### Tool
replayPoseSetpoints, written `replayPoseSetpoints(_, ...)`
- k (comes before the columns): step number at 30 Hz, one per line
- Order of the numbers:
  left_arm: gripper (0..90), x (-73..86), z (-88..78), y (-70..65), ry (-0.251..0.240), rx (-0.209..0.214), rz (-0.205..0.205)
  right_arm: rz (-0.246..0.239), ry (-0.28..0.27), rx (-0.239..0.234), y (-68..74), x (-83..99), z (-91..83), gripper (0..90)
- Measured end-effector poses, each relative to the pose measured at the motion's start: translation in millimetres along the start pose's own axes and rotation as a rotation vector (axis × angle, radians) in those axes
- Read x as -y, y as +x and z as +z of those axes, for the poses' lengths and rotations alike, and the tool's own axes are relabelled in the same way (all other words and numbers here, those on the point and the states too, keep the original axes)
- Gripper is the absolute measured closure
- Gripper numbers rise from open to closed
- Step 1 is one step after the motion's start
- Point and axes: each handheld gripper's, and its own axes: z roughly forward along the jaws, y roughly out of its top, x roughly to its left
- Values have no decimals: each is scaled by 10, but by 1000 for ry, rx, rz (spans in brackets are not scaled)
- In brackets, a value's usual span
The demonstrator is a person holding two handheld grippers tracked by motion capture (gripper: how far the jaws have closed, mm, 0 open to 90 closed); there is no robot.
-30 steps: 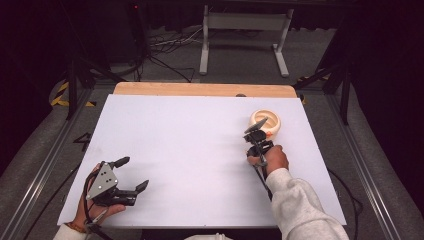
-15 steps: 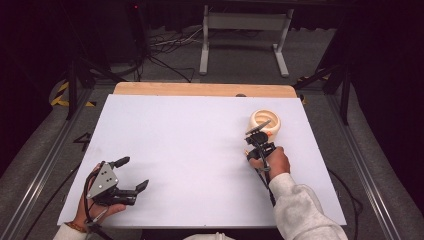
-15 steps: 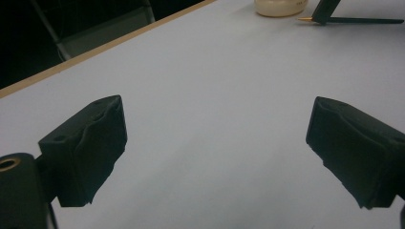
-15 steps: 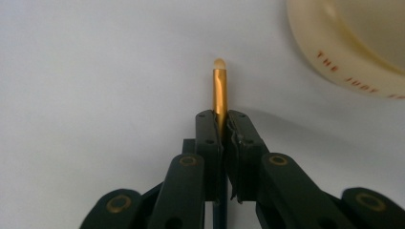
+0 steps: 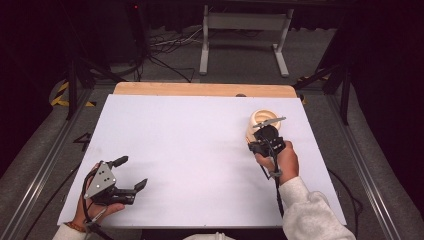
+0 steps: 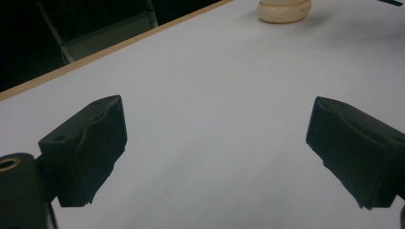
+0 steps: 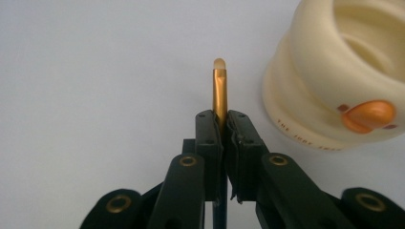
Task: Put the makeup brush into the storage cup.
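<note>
The slim gold-ferruled brush (image 7: 219, 90) is pinched between the jaws of the right gripper (image 7: 220, 125), its pale tip pointing away from the camera and standing clear above the white table (image 5: 190, 150). In the high view the right gripper (image 5: 267, 135) sits at about 3 o'clock on the table, with the brush (image 5: 269, 121) lying across its top.

Just beside it, at 1 o'clock from the brush tip in the right gripper view, stands the cream duck-faced holder (image 7: 344, 81), upright with its mouth open. It shows behind the gripper in the high view (image 5: 259, 120).

Change noted: against the earlier frames the right hand (image 5: 280, 161) has risen and drawn slightly toward the person, grip unchanged. Judgement: the brush is now lifted and carried, likely being lined up with the holder's mouth. Insertion is not yet done.

The left gripper (image 5: 131, 174) rests at 8 o'clock with jaws wide apart and nothing between them.
</note>
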Motion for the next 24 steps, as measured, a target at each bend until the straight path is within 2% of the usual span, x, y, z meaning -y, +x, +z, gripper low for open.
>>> replayPoseSetpoints(2,73,0,-2,2,-2,-1,0,-15,-51,8,-9,6,-70,841)
replayPoseSetpoints(5,72,3,-4,11,-8,1,2,-41,-78,22,3,20,-121,841)
replayPoseSetpoints(8,72,10,2,17,-12,3,-8,-70,-131,4,53,36,-159,841)
replayPoseSetpoints(13,72,13,-5,23,-17,-6,-15,-85,-191,-19,95,63,-175,841)
replayPoseSetpoints(16,72,17,-10,33,-24,-7,-17,-93,-239,-25,63,83,-199,841)
replayPoseSetpoints(17,71,17,-10,33,-24,-7,-17,-93,-239,-25,63,83,-199,841)
replayPoseSetpoints(19,71,18,-17,37,-30,-10,-20,-110,-280,-32,49,104,-218,841)
replayPoseSetpoints(23,70,22,-23,50,-35,-14,-23,-109,-343,-30,-5,136,-260,841)
replayPoseSetpoints(24,70,23,-26,49,-37,-18,-23,-100,-357,-46,-24,143,-268,841)
